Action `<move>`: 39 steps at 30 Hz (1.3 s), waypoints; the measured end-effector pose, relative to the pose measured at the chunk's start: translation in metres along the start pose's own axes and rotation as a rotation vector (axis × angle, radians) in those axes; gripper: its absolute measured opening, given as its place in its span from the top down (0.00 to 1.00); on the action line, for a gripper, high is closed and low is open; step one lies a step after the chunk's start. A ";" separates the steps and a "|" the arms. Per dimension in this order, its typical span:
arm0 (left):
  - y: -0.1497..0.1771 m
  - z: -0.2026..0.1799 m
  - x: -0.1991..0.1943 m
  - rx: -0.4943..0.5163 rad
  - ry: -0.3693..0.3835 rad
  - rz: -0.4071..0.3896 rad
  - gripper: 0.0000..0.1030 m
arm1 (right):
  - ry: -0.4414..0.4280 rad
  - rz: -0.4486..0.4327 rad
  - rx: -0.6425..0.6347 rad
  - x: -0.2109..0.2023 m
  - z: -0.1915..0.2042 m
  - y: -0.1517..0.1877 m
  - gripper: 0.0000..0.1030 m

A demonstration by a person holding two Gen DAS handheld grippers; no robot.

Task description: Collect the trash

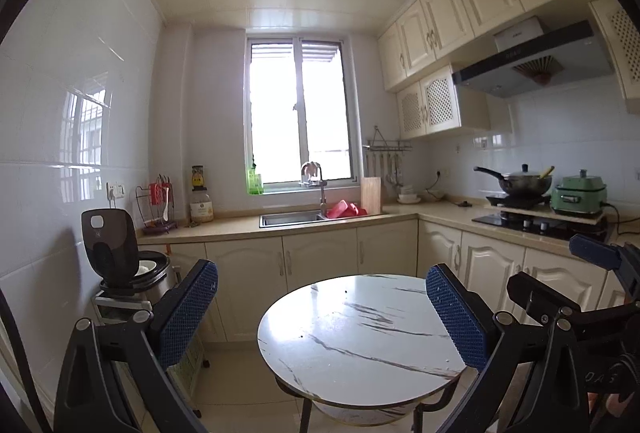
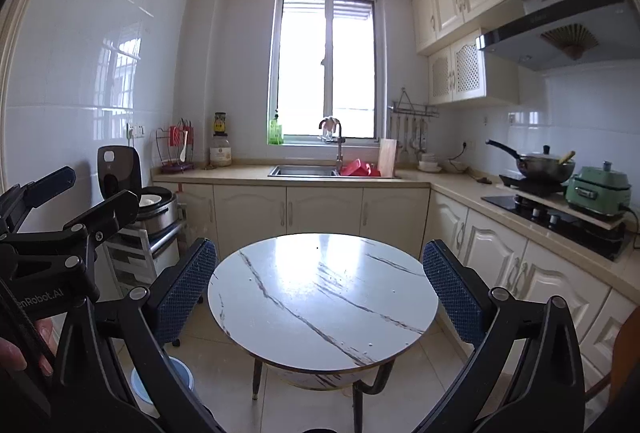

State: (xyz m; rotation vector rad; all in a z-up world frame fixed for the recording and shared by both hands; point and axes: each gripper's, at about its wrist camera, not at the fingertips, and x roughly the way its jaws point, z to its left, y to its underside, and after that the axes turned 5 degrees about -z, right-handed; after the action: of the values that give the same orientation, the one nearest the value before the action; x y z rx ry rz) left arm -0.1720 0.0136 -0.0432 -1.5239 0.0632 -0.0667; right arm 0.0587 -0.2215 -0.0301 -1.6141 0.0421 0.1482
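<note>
My left gripper [image 1: 322, 313] is open and empty, held above and in front of a round white marble-pattern table [image 1: 360, 337]. My right gripper [image 2: 320, 289] is open and empty too, above the same table [image 2: 324, 297]. The right gripper shows at the right edge of the left wrist view [image 1: 588, 297]; the left gripper shows at the left edge of the right wrist view [image 2: 52, 229]. A round blue-rimmed bin [image 2: 182, 373] stands on the floor left of the table, partly hidden by my right gripper's left finger. No trash shows on the table top.
A rice cooker [image 2: 152, 209] with its lid up sits on a small rack left of the table. Counters with a sink [image 2: 304, 171], red items, a stove with a wok [image 2: 544, 163] and a green pot [image 2: 600, 189] line the back and right walls.
</note>
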 end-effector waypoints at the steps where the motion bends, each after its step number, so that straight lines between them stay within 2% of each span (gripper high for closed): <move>1: 0.004 0.002 0.000 -0.001 0.000 -0.002 0.01 | 0.000 -0.008 0.002 -0.001 0.000 0.000 0.00; 7: 0.017 0.008 0.001 0.004 0.000 0.000 0.01 | -0.001 -0.030 0.011 -0.007 0.001 0.001 0.00; 20: 0.000 0.006 0.017 -0.002 -0.010 0.004 0.01 | -0.006 -0.030 0.017 -0.009 0.001 0.006 0.00; 39: 0.003 0.003 0.028 -0.006 -0.016 0.008 0.01 | 0.028 -0.036 0.006 -0.007 -0.002 0.007 0.00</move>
State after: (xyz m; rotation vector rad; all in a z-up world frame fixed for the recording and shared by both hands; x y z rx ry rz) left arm -0.1436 0.0147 -0.0465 -1.5303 0.0568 -0.0485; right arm 0.0513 -0.2246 -0.0357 -1.6102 0.0347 0.0979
